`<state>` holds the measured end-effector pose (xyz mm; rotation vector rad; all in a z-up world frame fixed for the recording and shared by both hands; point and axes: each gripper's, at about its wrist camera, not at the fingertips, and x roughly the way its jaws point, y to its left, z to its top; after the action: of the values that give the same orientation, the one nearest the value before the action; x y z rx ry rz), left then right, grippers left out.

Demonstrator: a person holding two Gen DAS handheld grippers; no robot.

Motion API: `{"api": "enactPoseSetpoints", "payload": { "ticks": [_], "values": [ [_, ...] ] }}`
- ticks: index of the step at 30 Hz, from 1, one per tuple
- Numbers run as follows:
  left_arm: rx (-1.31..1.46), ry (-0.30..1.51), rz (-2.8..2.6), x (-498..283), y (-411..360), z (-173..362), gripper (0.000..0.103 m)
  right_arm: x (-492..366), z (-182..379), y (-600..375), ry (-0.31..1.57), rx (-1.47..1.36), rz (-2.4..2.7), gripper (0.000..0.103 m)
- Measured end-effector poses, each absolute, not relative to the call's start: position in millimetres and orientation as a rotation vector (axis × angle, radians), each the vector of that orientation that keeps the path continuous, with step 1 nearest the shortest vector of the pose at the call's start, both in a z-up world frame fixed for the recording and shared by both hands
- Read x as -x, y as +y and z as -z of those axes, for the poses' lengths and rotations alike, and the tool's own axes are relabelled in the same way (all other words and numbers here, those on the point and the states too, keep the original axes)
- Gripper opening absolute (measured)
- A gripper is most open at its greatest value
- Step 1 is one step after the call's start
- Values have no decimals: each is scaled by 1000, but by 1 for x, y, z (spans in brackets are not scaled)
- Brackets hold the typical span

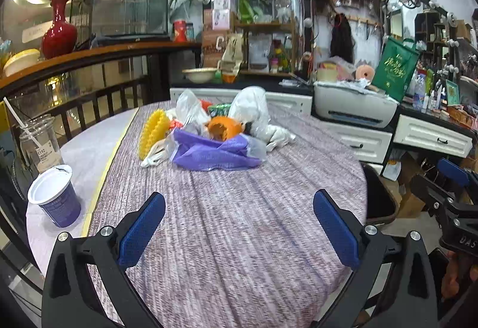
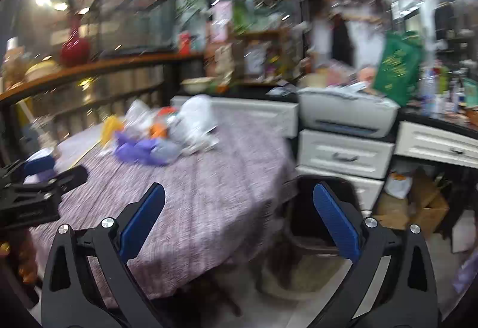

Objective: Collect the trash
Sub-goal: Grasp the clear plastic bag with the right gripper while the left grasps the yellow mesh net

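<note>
The left gripper [image 1: 239, 226] is hovering low over the near part of the round table [image 1: 239, 238], its blue-padded jaws standing wide apart with nothing between them but the purple woven tablecloth [image 1: 269, 193]. The trash pile [image 1: 212, 133] is lying toward the far middle of the table, well apart from the jaws: a purple plastic bag [image 1: 215, 153] is sitting at its near edge, an orange peel-like piece [image 1: 224, 127] is resting just behind it, a yellow ridged piece [image 1: 154, 132] is standing at its left side, and crumpled white plastic bags [image 1: 251, 109] are heaping up at the far right. At the near left edge of the table a white-rimmed purple cup [image 1: 56, 199] is standing upright, and just beyond it a clear plastic cup with a straw [image 1: 40, 144] is standing too. The right gripper [image 2: 239, 226] is hanging off the right side of the table, its jaws also spread wide and holding nothing; in its heavily blurred view a dark bin [image 2: 322, 208] is showing on the floor between the fingers, just beside the table's right edge. A grey printer [image 1: 355, 106] is sitting on the white drawer unit [image 1: 430, 136] at the far right, with a green bag [image 1: 394, 68] behind it, and a red vase [image 1: 59, 32] is standing on the curved wooden ledge [image 1: 98, 54] at the far left.
</note>
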<state>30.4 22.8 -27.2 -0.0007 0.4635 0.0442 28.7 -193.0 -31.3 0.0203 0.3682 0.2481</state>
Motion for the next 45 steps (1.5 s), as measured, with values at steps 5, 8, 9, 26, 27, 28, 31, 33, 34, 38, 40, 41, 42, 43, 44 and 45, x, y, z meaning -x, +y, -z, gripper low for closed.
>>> {"api": "enactPoseSetpoints", "payload": {
  "ticks": [5, 8, 9, 26, 27, 28, 31, 33, 34, 38, 40, 41, 42, 43, 44, 45],
  "values": [
    [-6, 578, -81, -55, 51, 32, 98, -74, 27, -164, 508, 4, -453, 98],
    [20, 611, -74, -61, 69, 34, 98, -106, 27, -142, 609, 31, -534, 98],
    [22, 624, -77, -63, 74, 35, 98, -116, 27, -135, 631, 39, -560, 98],
    [106, 741, -128, -109, 119, 39, 98, -242, 20, -68, 704, 98, -623, 96],
    [109, 744, -130, -113, 120, 38, 98, -251, 20, -63, 706, 104, -621, 94],
    [111, 745, -134, -116, 122, 37, 98, -258, 19, -58, 706, 111, -614, 90],
    [109, 739, -155, -125, 128, 34, 98, -280, 22, -50, 727, 106, -596, 83],
    [112, 741, -170, -131, 134, 32, 98, -290, 23, -44, 749, 94, -601, 82],
    [114, 741, -173, -134, 136, 31, 98, -294, 24, -42, 750, 96, -601, 81],
    [124, 746, -192, -146, 145, 30, 98, -301, 26, -31, 746, 130, -605, 72],
    [128, 743, -206, -152, 149, 28, 98, -303, 30, -26, 751, 151, -612, 64],
    [129, 737, -217, -156, 152, 27, 98, -303, 31, -24, 751, 160, -612, 55],
    [132, 731, -226, -159, 154, 25, 98, -303, 33, -22, 752, 169, -611, 51],
    [137, 727, -231, -162, 156, 25, 98, -304, 34, -22, 753, 172, -611, 49],
    [148, 726, -236, -165, 159, 23, 98, -304, 34, -23, 748, 167, -610, 47],
    [160, 723, -238, -168, 161, 21, 98, -304, 34, -24, 746, 161, -611, 46]
  ]
}}
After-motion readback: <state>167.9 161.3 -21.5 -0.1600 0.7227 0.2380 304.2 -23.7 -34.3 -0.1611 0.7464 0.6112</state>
